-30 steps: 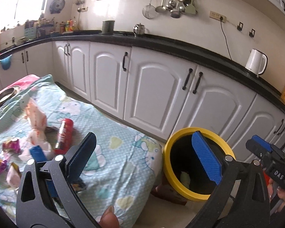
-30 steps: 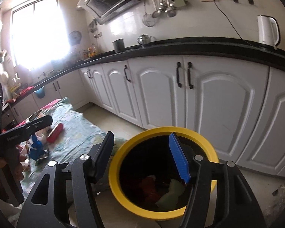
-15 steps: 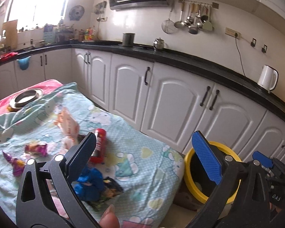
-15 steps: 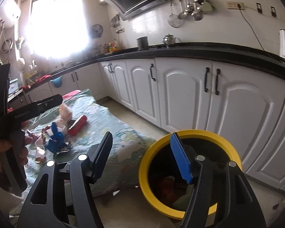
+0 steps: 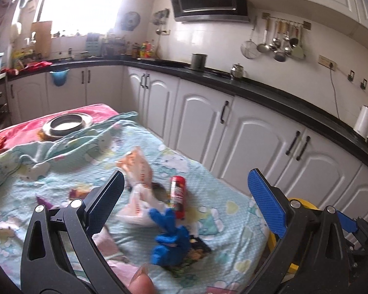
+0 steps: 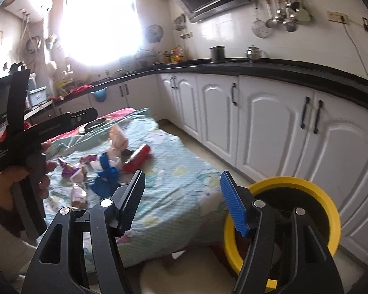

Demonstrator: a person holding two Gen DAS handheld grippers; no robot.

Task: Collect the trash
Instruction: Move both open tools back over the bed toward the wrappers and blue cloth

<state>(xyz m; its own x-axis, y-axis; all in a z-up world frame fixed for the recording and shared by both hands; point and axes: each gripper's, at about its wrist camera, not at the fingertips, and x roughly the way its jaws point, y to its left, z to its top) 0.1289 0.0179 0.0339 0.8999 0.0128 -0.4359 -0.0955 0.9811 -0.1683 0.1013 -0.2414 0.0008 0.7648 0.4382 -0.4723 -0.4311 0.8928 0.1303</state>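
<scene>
trash (image 5: 169,237) on cartoon bedsheet (image 5: 220,220): crumpled blue wad, red can (image 5: 177,196), orange-white bag (image 5: 137,169) | yellow-rimmed bin (image 6: 306,191) beside | both grippers (image 5: 184,203) (image 6: 181,196) spread wide, holding nothing

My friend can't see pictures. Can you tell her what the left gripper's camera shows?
The left gripper, open and holding nothing, points at trash on a table under a cartoon-print cloth: a red can, a crumpled blue thing and snack wrappers. White kitchen cabinets stand behind, and a yellow bin's rim peeks out at right.
</scene>
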